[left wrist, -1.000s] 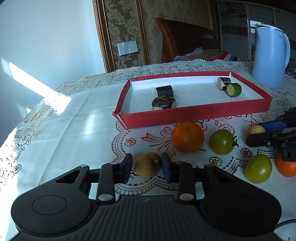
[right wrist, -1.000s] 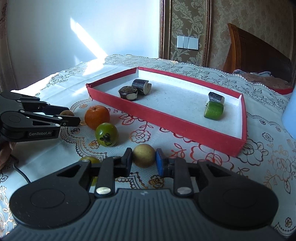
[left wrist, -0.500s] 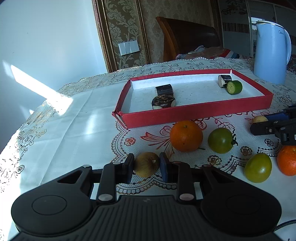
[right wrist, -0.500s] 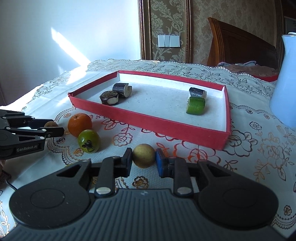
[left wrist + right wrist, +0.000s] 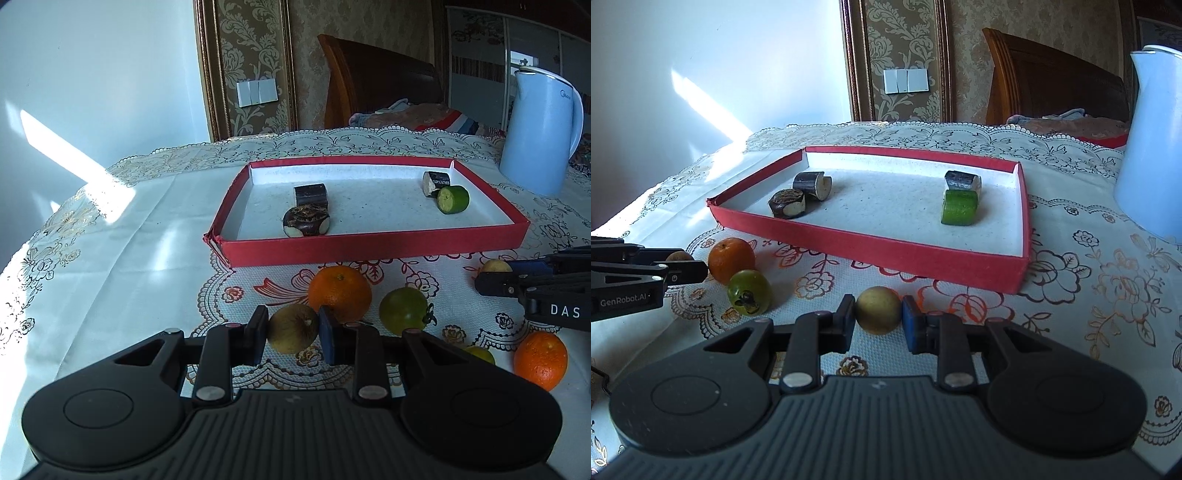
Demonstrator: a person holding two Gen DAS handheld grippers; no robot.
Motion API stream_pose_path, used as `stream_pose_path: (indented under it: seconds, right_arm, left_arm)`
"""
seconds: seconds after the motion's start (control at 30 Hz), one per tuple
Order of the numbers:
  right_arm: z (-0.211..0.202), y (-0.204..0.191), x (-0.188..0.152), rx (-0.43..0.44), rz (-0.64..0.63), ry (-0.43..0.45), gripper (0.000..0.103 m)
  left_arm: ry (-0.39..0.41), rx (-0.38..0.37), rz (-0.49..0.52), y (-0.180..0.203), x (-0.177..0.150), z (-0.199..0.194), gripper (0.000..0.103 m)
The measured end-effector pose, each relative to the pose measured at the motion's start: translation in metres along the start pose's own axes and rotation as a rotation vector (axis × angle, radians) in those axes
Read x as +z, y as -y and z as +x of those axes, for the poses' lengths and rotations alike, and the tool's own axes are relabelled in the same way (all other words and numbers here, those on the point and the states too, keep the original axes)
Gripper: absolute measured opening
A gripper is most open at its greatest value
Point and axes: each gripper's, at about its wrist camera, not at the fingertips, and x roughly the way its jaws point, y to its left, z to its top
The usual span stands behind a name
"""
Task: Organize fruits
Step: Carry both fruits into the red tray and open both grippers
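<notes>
From the left wrist view, the tabletop (image 5: 110,236) carries a white lace cloth with red flower patterns, and sunlight falls on it. The left gripper (image 5: 293,330) grasps a brownish fruit (image 5: 291,328) between its fingers, before the red tray (image 5: 369,249). A blue kettle (image 5: 539,133) stands behind.

From the right wrist view, the right gripper (image 5: 878,312) is clenched on a yellowish fruit (image 5: 878,310), near the tray's front wall. Patterned wallpaper (image 5: 897,51) and a wooden headboard (image 5: 1052,81) are behind.
</notes>
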Motion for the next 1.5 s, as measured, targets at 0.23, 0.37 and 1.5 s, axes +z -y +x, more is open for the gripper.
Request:
stream_pose_path:
  seconds: [0.23,0.37,1.5]
  right_arm:
    - [0.0,0.001,0.0,-0.004,0.009,0.004,0.025]
    - [-0.001,0.002,0.002,-0.016,0.014,0.013,0.025]
    - [0.056,0.02,0.071,-0.112,0.068,0.036,0.025]
  left_arm:
    - [0.016,-0.02,-0.006,0.008,0.006,-0.003,0.028]
    - [0.022,-0.029,-0.022,0.009,0.009,-0.002,0.028]
    - [0.036,-0.017,-0.127,0.006,0.076,0.072,0.028]
